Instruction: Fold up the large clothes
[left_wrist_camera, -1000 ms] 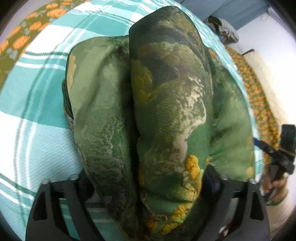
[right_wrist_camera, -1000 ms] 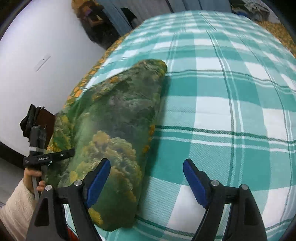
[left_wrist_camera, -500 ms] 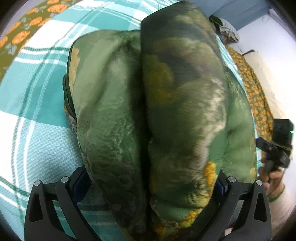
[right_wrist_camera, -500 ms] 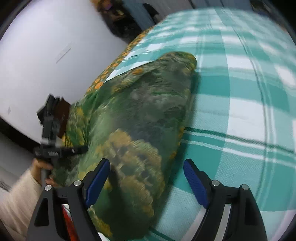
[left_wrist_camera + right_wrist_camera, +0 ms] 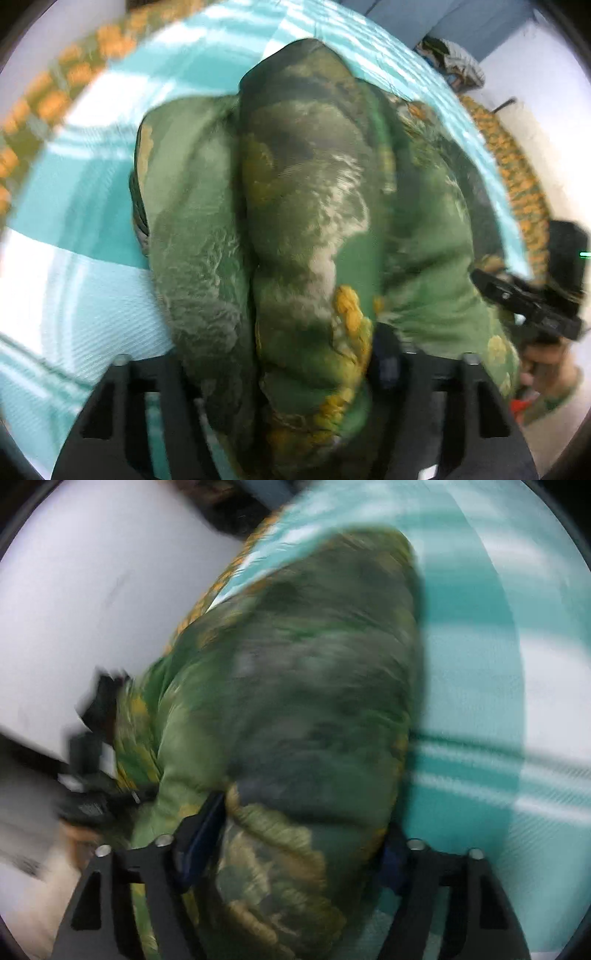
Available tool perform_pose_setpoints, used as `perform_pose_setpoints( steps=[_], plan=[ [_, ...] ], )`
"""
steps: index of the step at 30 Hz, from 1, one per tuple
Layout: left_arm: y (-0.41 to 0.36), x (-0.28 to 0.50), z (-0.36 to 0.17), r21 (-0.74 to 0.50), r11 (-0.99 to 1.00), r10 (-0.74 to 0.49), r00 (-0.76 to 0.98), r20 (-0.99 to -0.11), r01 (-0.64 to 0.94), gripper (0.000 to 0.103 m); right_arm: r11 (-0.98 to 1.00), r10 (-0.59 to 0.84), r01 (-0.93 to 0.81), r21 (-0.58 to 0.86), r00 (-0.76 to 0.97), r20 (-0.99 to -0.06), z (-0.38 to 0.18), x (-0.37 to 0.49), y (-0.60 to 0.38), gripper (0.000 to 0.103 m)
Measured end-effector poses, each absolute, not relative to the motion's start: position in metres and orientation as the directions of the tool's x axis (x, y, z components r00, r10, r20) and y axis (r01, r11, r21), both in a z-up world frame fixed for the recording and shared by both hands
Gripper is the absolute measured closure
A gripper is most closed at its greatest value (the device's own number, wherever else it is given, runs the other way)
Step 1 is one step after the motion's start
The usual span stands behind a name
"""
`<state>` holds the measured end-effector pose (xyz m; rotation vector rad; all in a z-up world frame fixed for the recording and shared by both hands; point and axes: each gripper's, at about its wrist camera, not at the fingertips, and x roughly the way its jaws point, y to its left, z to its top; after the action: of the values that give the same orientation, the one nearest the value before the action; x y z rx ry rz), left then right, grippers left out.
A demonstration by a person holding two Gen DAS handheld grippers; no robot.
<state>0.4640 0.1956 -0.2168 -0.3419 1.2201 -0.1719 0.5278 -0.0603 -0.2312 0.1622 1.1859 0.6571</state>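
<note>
Both tools just closed in, left tool and right tool each pinching the green garment on the bed; lift evenly now, keeping the fold aligned.

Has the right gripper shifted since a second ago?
Yes. The right gripper slid left off the checked bedspread onto the green garment; its jaws, just closing, now straddle the bundle.

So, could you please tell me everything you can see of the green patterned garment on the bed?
The green patterned garment is soft, slightly shiny cloth printed in dark green, grey and yellow-orange, gathered into long bulging folds with a deep crease down the middle. It lies on the teal checked bedspread. Both tools have just been closing on its near end: the left tool pinches one bunch, and the right tool has a thick fold between its blue pads. The right view is blurred.
</note>
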Motion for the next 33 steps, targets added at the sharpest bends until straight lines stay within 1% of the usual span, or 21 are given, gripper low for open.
perform_pose_setpoints(
  steps=[1, 3, 8, 12, 17, 21, 25, 26, 27, 29, 30, 31, 32, 33],
  plan=[
    [0.189, 0.459, -0.207, -0.308, 0.950, -0.271, 0.348, -0.897, -0.052, 0.052, 0.815, 0.521, -0.433, 0.385, 0.258, -0.813, -0.218, 0.518, -0.051, 0.038],
    [0.185, 0.454, -0.196, -0.306, 0.950, -0.266, 0.363, -0.893, -0.056, 0.054, 0.811, 0.507, -0.502, 0.302, 0.344, -0.790, -0.191, 0.495, -0.040, 0.038],
    [0.188, 0.443, -0.161, -0.359, 0.932, -0.304, 0.430, -0.850, -0.050, 0.055, 0.779, 0.553, -0.579, 0.239, 0.456, -0.697, -0.144, 0.458, -0.038, 0.039],
    [0.181, 0.468, -0.126, -0.338, 0.941, -0.287, 0.489, -0.823, -0.017, 0.055, 0.770, 0.597, -0.573, 0.279, 0.495, -0.632, -0.118, 0.468, -0.050, 0.039],
    [0.163, 0.527, -0.110, -0.296, 0.955, -0.263, 0.510, -0.819, 0.016, 0.055, 0.779, 0.613, -0.527, 0.339, 0.527, -0.589, -0.107, 0.518, -0.071, 0.039],
    [0.143, 0.581, -0.121, -0.266, 0.963, -0.250, 0.489, -0.836, 0.038, 0.055, 0.797, 0.598, -0.482, 0.365, 0.538, -0.594, -0.115, 0.567, -0.085, 0.039],
    [0.131, 0.619, -0.159, -0.259, 0.965, -0.249, 0.437, -0.864, 0.038, 0.054, 0.808, 0.586, -0.431, 0.402, 0.517, -0.624, -0.142, 0.608, -0.101, 0.039],
    [0.132, 0.623, -0.169, -0.259, 0.965, -0.249, 0.418, -0.874, 0.034, 0.053, 0.810, 0.583, -0.414, 0.415, 0.502, -0.639, -0.154, 0.617, -0.104, 0.039],
    [0.129, 0.630, -0.192, -0.258, 0.966, -0.248, 0.379, -0.892, 0.024, 0.051, 0.812, 0.580, -0.401, 0.423, 0.485, -0.654, -0.164, 0.624, -0.107, 0.039],
    [0.131, 0.634, -0.213, -0.244, 0.970, -0.232, 0.377, -0.897, 0.015, 0.033, 0.823, 0.566, -0.347, 0.451, 0.420, -0.710, -0.199, 0.640, -0.111, 0.038],
    [0.135, 0.633, -0.217, -0.269, 0.963, -0.251, 0.401, -0.881, 0.010, 0.028, 0.830, 0.557, -0.304, 0.468, 0.398, -0.729, -0.214, 0.646, -0.116, 0.038],
    [0.143, 0.632, -0.218, -0.319, 0.948, -0.286, 0.416, -0.863, -0.010, 0.019, 0.826, 0.564, -0.262, 0.499, 0.391, -0.728, -0.223, 0.650, -0.122, 0.036],
    [0.149, 0.631, -0.217, -0.349, 0.937, -0.304, 0.422, -0.854, -0.030, 0.009, 0.802, 0.593, -0.205, 0.561, 0.383, -0.708, -0.231, 0.654, -0.132, 0.030],
    [0.158, 0.630, -0.216, -0.375, 0.926, -0.321, 0.431, -0.843, -0.043, 0.008, 0.788, 0.603, -0.154, 0.596, 0.383, -0.700, -0.234, 0.656, -0.139, 0.023]
  ],
)
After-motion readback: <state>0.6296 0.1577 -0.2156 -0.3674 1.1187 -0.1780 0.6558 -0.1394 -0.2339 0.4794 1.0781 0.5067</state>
